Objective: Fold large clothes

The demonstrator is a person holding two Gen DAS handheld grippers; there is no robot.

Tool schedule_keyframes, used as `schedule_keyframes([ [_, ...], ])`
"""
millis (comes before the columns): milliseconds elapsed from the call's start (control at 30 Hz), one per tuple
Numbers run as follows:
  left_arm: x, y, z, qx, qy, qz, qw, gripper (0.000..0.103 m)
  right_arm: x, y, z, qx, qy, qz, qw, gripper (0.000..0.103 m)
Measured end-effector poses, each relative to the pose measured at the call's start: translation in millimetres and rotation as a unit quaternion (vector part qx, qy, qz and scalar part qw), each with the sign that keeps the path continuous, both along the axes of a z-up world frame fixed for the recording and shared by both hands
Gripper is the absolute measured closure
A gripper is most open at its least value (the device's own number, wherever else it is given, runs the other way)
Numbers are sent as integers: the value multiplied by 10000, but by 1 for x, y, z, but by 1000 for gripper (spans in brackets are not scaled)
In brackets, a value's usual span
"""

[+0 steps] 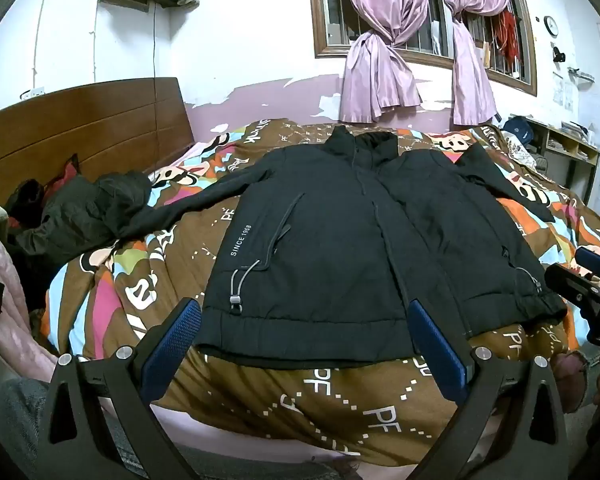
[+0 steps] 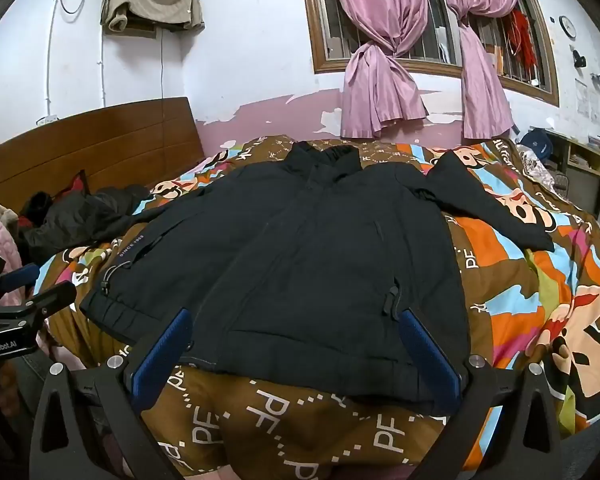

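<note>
A black zip-up jacket [image 1: 340, 232] lies spread flat, front up, on the patterned quilt, collar toward the window and both sleeves stretched out sideways. My left gripper [image 1: 304, 308] hovers wide open over the jacket's lower left hem, nothing between its blue pads. In the right wrist view the same jacket [image 2: 300, 264] fills the middle, and my right gripper [image 2: 296, 316] stands wide open above its lower right hem, also holding nothing. The right gripper shows at the right edge [image 1: 580, 284] of the left wrist view, and the left gripper at the left edge [image 2: 24, 300] of the right wrist view.
The colourful brown quilt [image 1: 300, 392] covers the bed. A dark bundle of clothes [image 1: 80, 216] lies at the head by the wooden headboard [image 1: 80, 128]. Pink curtains [image 1: 380, 60] hang at the window behind. A shelf [image 1: 568, 148] stands at the far right.
</note>
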State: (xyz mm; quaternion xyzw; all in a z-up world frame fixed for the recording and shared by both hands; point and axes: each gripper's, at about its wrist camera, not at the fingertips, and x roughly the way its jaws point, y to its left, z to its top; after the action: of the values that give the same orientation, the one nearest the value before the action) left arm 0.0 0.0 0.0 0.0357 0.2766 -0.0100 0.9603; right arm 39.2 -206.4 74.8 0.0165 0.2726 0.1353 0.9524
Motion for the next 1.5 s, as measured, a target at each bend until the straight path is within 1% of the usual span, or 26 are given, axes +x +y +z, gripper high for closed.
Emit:
schedule_keyframes([
  [1500, 0, 0, 0, 16, -14, -3, 10000, 2, 1, -1, -3, 22, 52, -5, 10000, 0],
])
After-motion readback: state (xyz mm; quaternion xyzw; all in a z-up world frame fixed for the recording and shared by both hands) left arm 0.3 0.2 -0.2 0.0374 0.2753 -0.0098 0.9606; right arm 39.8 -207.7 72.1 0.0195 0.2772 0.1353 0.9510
